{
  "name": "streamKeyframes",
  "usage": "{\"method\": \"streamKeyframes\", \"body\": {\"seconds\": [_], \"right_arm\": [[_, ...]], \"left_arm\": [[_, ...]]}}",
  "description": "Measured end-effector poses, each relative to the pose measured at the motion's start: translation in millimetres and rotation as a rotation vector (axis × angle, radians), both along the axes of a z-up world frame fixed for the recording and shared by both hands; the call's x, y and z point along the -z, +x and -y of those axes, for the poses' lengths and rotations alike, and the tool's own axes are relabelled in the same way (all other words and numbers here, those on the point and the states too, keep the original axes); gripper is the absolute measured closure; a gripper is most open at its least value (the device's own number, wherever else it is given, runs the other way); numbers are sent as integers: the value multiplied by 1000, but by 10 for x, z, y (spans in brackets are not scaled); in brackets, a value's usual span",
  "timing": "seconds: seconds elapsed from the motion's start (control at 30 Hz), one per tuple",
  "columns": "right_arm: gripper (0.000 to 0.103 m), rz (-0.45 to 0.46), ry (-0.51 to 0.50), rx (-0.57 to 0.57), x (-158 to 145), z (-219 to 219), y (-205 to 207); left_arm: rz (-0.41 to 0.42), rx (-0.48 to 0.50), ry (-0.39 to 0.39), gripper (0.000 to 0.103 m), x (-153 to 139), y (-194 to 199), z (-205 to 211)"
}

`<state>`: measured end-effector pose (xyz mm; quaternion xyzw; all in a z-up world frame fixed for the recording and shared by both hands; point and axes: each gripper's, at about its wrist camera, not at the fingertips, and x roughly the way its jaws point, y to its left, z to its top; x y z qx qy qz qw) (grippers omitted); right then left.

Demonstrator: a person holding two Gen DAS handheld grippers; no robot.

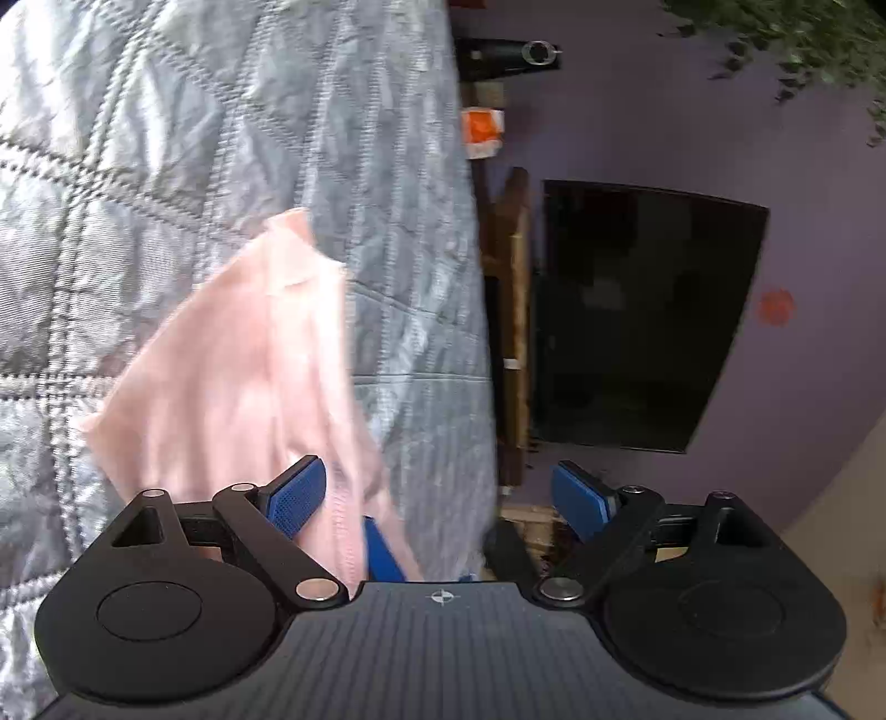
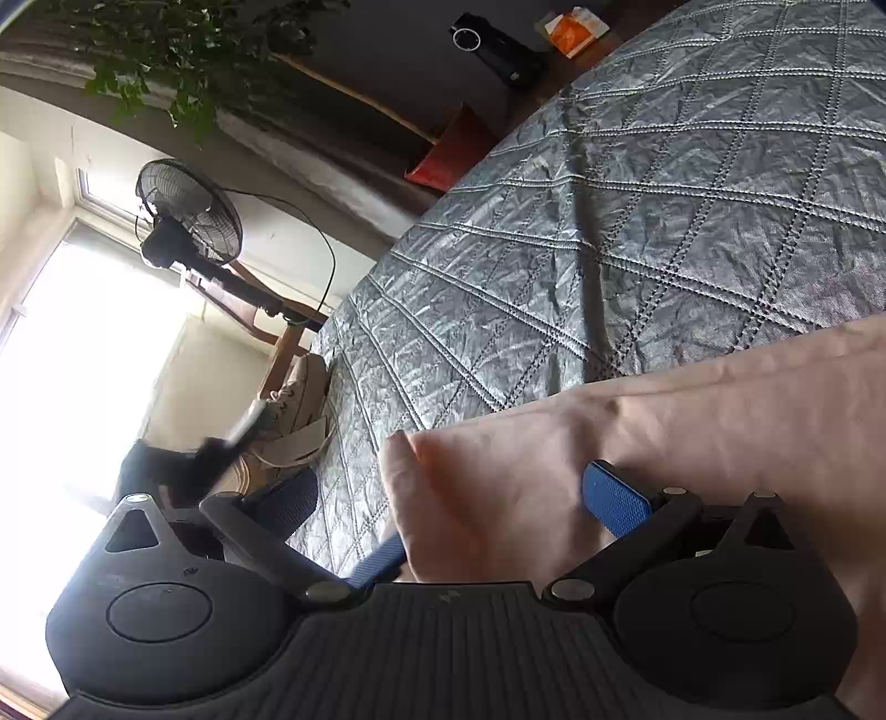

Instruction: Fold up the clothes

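The jaws of the left gripper (image 1: pixel 443 493) stand wide apart. The pink garment (image 1: pixel 243 382) hangs in front of the left blue pad (image 1: pixel 296 495) and falls down between the pads, close to the gripper body, but the pads do not press on it; the right pad (image 1: pixel 581 495) is well apart from the cloth. If something else holds the cloth near the gripper body, I cannot tell; a second blue piece shows just beside the cloth there.

The jaws of the right gripper (image 2: pixel 448 498) are also wide apart. A corner of the same pink garment (image 2: pixel 637 432) lies between them. The right blue pad (image 2: pixel 617 498) is against the cloth, while the left pad (image 2: pixel 288 504), which looks dark in the shadow, is apart from it. The pads do not close on the cloth.

The garment is spread partly over the bed, on a grey quilted bedspread (image 2: pixel 637 221) with a diamond stitch pattern. In the left wrist view it is blurred and seems lifted from the bedspread.

Beyond the edge of the bed, the left wrist view shows a dark television screen (image 1: pixel 648 315) on a purple wall (image 1: pixel 637 111) and an orange box (image 1: pixel 482 130). The right wrist view shows a black standing fan (image 2: pixel 188 213), a bright window (image 2: pixel 83 354), green plant leaves (image 2: pixel 177 39) and a light shoe (image 2: pixel 299 393) near the bed edge.
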<state>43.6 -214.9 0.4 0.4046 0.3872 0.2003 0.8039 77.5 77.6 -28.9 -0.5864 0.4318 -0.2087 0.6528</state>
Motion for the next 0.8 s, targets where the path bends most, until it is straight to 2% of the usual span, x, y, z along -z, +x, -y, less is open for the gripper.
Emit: {"method": "streamKeyframes", "body": {"seconds": [0.1,0.17,0.27,0.43,0.6,0.8], "right_arm": [[0,1,-1,-1,2,2,-1],[0,3,-3,-5,2,14,-6],[0,5,-4,-7,2,17,-5],[0,9,-14,-9,-1,-10,-3],[0,15,-19,-14,-4,-17,-6],[0,17,-26,-17,-8,-24,-3]], "left_arm": [[-10,21,37,12,-22,11,69],[-15,9,34,12,-45,3,68],[-13,-15,5,8,-45,2,40],[-27,-4,-75,7,43,76,88],[13,-45,-209,7,64,145,39],[17,-68,-198,7,58,119,-77]]}}
